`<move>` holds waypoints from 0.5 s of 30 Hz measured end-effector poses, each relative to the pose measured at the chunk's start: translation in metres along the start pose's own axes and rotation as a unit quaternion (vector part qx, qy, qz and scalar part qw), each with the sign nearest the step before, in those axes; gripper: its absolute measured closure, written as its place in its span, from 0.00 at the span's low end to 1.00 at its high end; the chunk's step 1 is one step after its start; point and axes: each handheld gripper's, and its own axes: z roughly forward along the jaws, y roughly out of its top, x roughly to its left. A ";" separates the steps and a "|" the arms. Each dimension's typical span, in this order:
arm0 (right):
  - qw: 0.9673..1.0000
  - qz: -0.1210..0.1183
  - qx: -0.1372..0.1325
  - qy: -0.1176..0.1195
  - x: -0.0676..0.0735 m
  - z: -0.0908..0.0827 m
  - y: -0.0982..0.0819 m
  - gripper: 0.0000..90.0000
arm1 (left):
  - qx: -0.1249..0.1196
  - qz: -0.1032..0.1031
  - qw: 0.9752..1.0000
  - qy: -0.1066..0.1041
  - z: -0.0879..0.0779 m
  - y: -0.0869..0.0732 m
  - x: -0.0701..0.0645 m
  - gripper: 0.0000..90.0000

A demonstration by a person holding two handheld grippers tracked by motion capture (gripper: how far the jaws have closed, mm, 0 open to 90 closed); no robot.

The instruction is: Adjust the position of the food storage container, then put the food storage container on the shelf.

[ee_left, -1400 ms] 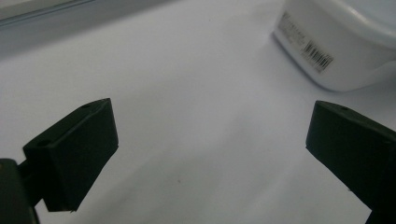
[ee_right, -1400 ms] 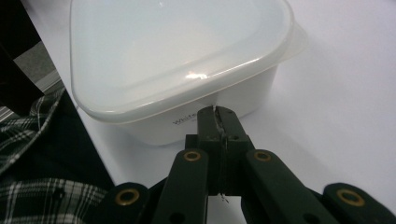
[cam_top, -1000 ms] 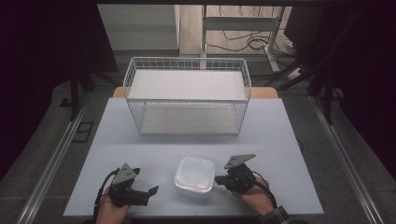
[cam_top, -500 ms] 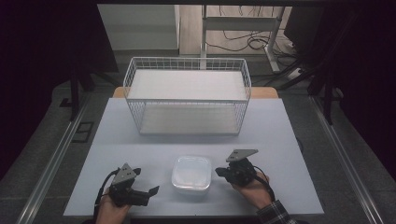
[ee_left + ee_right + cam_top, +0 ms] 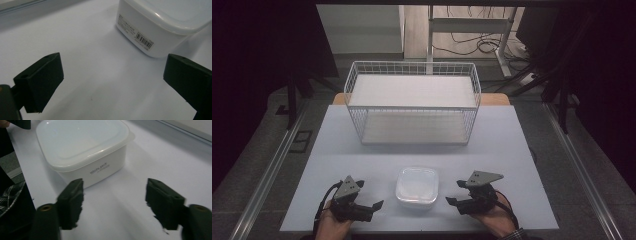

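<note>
A white lidded box sits on the pale table near its front edge, at six o'clock from the wire basket. The left gripper rests at the box's eight o'clock, jaws spread wide with nothing between them. The right gripper lies at the box's four o'clock, clear of it; its jaws have just been opening and hold nothing

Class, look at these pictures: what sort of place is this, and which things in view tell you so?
Probably a lab or workshop set up for recording handling tasks. A white table bears just a wire basket and a lidded white box, metal rails line the floor, and cables trail round a desk frame behind.
</note>
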 end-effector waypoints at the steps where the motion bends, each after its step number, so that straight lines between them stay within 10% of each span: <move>1: 1.000 0.001 0.000 0.000 0.000 0.001 0.000 0.28 | -0.010 -0.005 1.000 -0.006 -0.001 0.000 0.001 0.03; 15: 1.000 0.011 -0.007 -0.001 0.001 0.005 0.006 0.02 | 0.002 -0.004 0.999 -0.041 0.006 0.019 -0.008 0.04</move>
